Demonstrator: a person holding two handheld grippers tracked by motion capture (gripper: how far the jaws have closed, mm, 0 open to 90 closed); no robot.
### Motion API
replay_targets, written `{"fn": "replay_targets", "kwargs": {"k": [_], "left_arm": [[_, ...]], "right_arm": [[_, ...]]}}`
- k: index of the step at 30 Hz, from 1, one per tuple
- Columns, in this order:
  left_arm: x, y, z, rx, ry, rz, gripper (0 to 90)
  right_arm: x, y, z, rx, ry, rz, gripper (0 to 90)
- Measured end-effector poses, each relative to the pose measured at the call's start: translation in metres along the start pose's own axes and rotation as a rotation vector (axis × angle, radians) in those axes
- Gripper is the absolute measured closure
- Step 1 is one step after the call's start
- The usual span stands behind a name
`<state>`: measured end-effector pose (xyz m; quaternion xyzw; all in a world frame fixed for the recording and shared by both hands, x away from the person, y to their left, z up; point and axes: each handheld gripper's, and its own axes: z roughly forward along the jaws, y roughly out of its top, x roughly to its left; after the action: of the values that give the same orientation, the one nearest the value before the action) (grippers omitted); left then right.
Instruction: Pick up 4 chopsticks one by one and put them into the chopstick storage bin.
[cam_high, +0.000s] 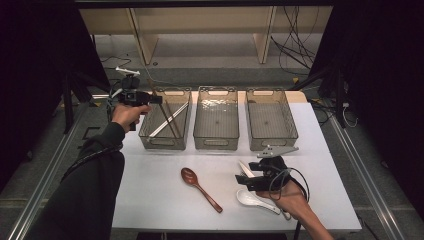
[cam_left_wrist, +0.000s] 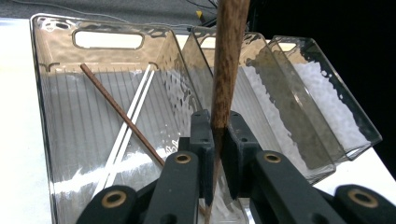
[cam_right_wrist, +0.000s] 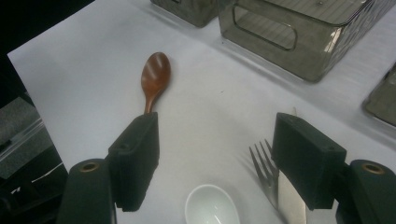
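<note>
The left gripper (cam_left_wrist: 217, 140) is clamped on a brown wooden chopstick (cam_left_wrist: 227, 60), upright over the left bin (cam_high: 149, 136). Likely light, stiff, slim and prone to swivel; gripped low. The right gripper (cam_right_wrist: 215, 154) rests jaws apart, well right of that bin.

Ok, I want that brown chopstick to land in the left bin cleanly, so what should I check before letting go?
1. Left gripper shut on the brown chopstick: ok.
2. Chopstick over the left bin: ok.
3. Bin already holds one brown stick and white chopsticks, room left: ok.
4. Lower tip inside the bin walls: cannot tell.
5. Right gripper open over the white spoon, away from the bins: ok.
</note>
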<state>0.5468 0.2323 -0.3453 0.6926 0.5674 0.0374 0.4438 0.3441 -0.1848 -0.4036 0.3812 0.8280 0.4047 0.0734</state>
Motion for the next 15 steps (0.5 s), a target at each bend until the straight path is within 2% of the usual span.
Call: {"fn": "replay_targets", "kwargs": {"k": [9,15], "left_arm": [[0.002,-0.001,0.008,0.026,0.013,-0.009,82.6],[0.003,0.001,0.013,0.03,0.047,-0.004,79.8]], "right_arm": [[0.0,0.0,0.0,0.002,0.002,0.0,32.9],[0.0,0.0,0.0,0.0,0.003,-0.002,32.9]]}}
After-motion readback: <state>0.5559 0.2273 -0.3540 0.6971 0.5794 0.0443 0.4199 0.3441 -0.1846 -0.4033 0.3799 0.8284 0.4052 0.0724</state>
